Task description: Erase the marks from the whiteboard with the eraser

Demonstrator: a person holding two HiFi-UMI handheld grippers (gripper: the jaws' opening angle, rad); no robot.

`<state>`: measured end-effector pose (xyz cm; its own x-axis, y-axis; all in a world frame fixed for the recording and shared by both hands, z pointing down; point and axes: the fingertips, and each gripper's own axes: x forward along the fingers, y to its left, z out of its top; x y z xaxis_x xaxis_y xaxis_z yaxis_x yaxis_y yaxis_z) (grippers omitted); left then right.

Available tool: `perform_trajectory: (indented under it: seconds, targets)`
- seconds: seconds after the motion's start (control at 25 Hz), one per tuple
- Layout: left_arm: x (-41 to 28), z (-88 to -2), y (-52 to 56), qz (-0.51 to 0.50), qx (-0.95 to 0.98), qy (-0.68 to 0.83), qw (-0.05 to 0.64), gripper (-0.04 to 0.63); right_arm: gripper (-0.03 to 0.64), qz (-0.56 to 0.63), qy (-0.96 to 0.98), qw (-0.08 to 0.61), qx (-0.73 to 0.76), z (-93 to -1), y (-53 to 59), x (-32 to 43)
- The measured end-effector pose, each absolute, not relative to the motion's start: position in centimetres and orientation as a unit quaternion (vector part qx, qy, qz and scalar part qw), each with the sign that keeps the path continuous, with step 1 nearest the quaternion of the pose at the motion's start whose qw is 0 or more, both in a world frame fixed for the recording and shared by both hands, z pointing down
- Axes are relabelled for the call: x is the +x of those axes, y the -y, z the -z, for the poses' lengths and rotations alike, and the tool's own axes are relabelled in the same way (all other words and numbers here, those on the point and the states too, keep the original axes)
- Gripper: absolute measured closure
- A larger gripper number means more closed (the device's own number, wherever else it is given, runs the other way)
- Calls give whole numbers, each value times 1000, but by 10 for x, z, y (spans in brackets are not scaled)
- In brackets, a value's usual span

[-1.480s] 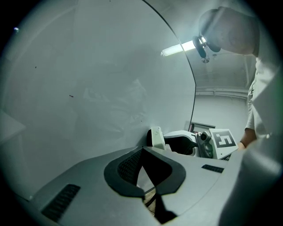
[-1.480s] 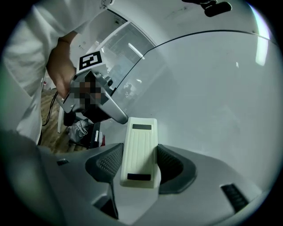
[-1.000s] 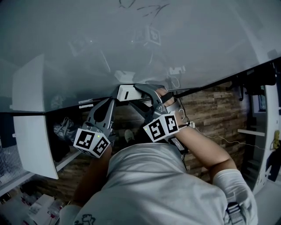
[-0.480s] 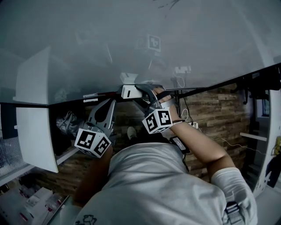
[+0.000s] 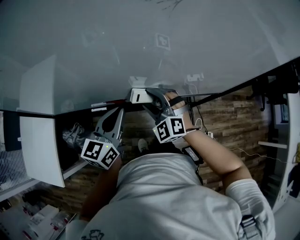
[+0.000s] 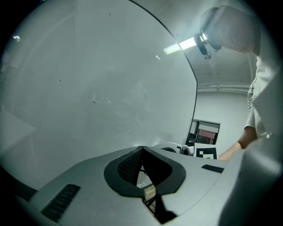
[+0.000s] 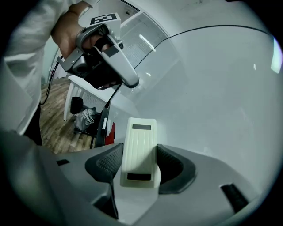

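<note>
Whiteboard (image 5: 140, 51) fills the upper head view, with a wood-plank floor (image 5: 229, 117) below. Dark bag (image 5: 71, 136) on the floor, far left. Left gripper (image 6: 142, 150): jaws together, nothing held, near the board's lower edge. Right gripper (image 7: 138, 164): jaws clamped on both sides of the white ribbed eraser (image 7: 139, 141), at that same edge. Dark marks (image 5: 167, 4) at the board's top, well apart from the eraser, unreadable.

Marks cut off, eraser partly covered
The marks (image 5: 167, 3) are cut by the head view's top edge; the eraser (image 7: 139, 134) is flanked and partly covered by the right gripper (image 7: 139, 155).
</note>
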<state>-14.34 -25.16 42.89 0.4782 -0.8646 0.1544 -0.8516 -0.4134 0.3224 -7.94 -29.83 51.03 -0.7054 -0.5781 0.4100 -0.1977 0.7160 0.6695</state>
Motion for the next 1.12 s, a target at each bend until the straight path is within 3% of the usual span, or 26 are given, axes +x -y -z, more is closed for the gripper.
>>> perform_trajectory:
  seconds: [0.44, 1.12]
  targets:
    - [-141, -417, 251, 33, 857, 487, 167, 589, 368, 345, 852, 292, 265, -444, 300, -73]
    - [-158, -442, 259, 9, 843, 500, 197, 589, 367, 316, 871, 309, 214, -517, 294, -103]
